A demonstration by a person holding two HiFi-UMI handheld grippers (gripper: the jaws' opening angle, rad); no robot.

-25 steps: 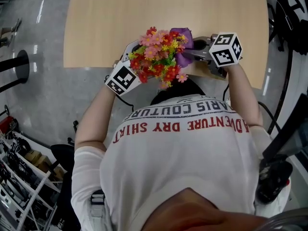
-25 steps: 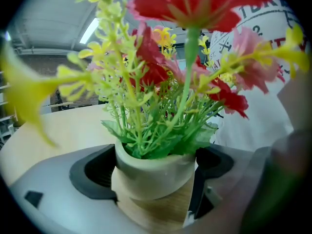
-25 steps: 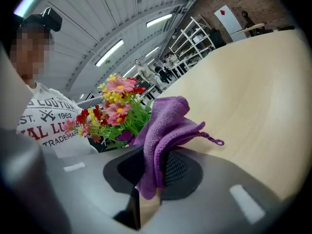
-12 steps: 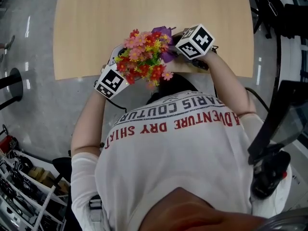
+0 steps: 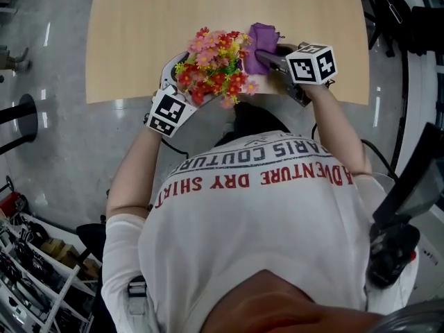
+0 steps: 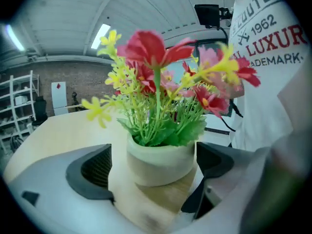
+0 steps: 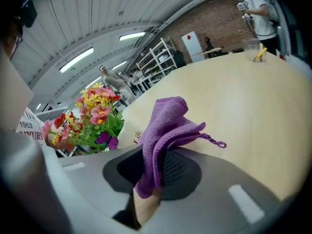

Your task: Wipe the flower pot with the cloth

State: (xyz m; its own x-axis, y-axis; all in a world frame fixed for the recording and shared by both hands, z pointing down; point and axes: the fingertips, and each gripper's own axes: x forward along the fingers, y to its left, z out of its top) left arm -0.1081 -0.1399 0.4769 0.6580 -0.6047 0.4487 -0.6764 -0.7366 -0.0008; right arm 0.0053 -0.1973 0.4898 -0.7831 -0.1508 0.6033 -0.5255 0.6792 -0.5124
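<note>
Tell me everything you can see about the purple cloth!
The purple cloth looks soft and fuzzy, like a towel. It is folded and bunched up, pinched between the jaws of the right gripper, with its top sticking up above them. A little loop pokes out at one side. It is held over the wooden table, beside the flowers.

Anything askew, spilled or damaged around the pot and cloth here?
Nothing stands out. The flower pot stands upright between the left tool's open jaws, flowers intact; the right tool pinches the purple cloth. No spill visible.
</note>
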